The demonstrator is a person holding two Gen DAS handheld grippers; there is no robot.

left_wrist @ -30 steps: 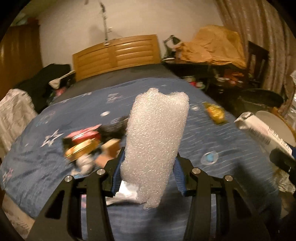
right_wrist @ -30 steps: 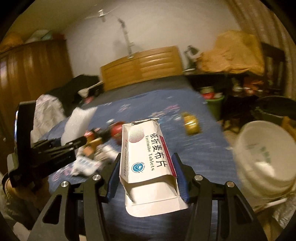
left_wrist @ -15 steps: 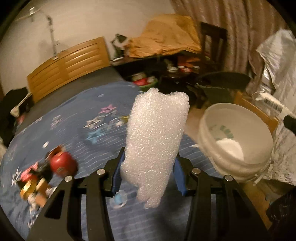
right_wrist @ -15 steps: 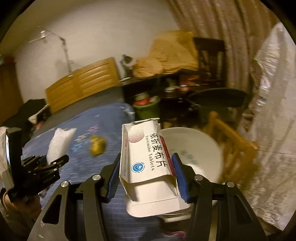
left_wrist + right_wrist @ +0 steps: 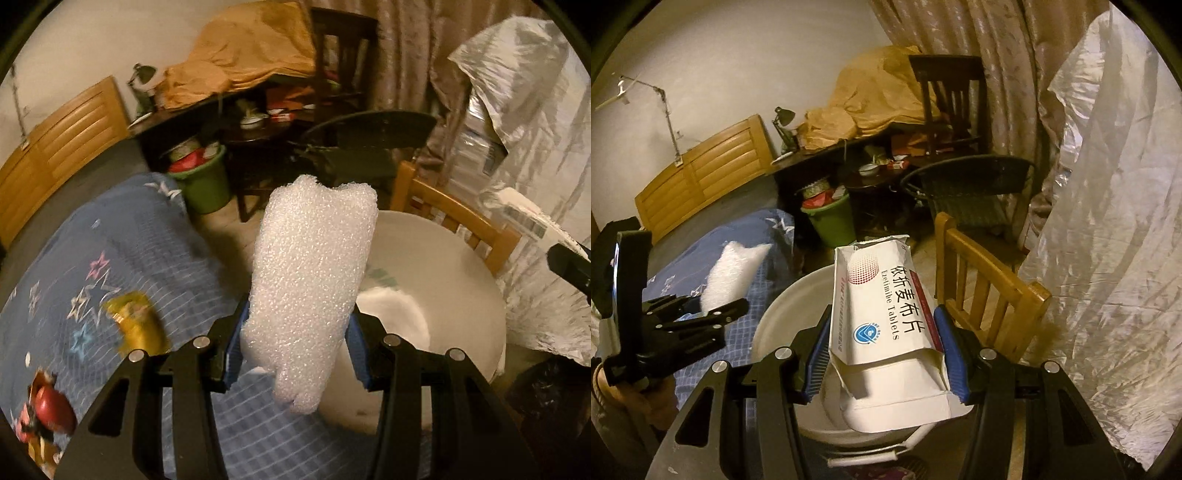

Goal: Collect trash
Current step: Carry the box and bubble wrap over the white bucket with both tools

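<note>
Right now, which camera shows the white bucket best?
Left wrist: the white bucket shows its open mouth and inside, partly behind the foam. Right wrist: the tablet box covers most of it.

The blue star-patterned bed (image 5: 155, 258) carries a yellow wrapper (image 5: 135, 325) and red trash (image 5: 48, 410) near its edge.

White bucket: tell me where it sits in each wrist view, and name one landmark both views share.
Left wrist: the white bucket is right of centre, partly behind the foam sheet in the left gripper.
Right wrist: white bucket is at lower centre, behind the tablet box in the right gripper.
Shared landmark: the green bin.
</note>
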